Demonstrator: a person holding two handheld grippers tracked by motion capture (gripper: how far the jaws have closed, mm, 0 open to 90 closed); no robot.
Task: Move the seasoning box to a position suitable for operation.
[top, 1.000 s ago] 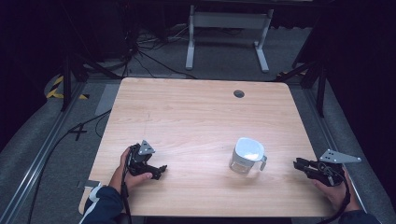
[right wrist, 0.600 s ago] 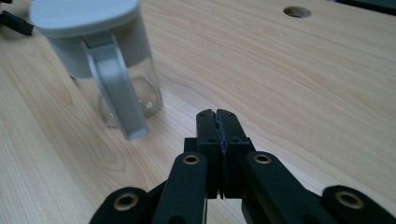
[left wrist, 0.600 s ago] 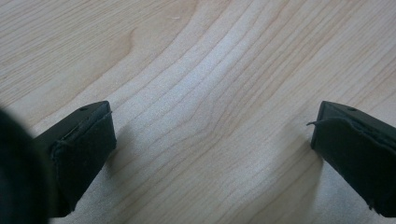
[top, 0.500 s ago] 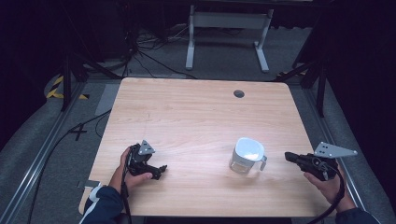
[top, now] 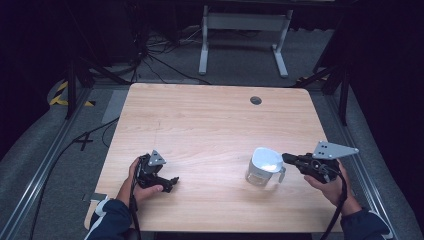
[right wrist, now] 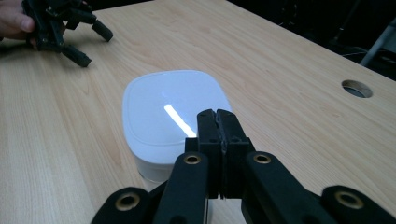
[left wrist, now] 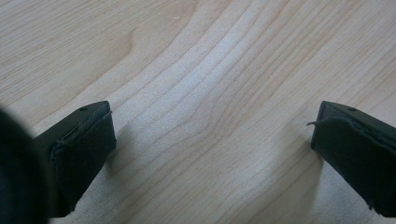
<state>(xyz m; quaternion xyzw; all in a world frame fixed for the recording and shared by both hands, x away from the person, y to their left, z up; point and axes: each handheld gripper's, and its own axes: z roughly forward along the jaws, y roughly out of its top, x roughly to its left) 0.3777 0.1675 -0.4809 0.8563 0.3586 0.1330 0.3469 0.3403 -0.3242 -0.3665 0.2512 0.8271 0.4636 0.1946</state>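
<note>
A white cup (top: pixel 263 166) with a handle on its right side stands at the table's front right; in the right gripper view its flat rounded-square top (right wrist: pixel 170 109) catches a streak of light. My right gripper (top: pixel 286 158) hovers just right of the cup, by its handle, and points left at it. Its jaws (right wrist: pixel 217 114) are shut pad to pad with nothing between them. My left gripper (top: pixel 169 183) rests on the table at the front left, held in a hand. Its jaws (left wrist: pixel 210 140) stand wide open over bare wood, and it also appears far off (right wrist: pixel 88 44).
The wooden table (top: pixel 200 125) has a round cable hole (top: pixel 256 100) near its far right edge. Dark floor, cables and a white metal stand (top: pixel 244 30) lie beyond the far edge. The right edge of the table is close beside my right hand.
My right gripper has moved left toward the cup and risen a little, ending beside its handle. The left gripper and the cup have stayed where they were.
</note>
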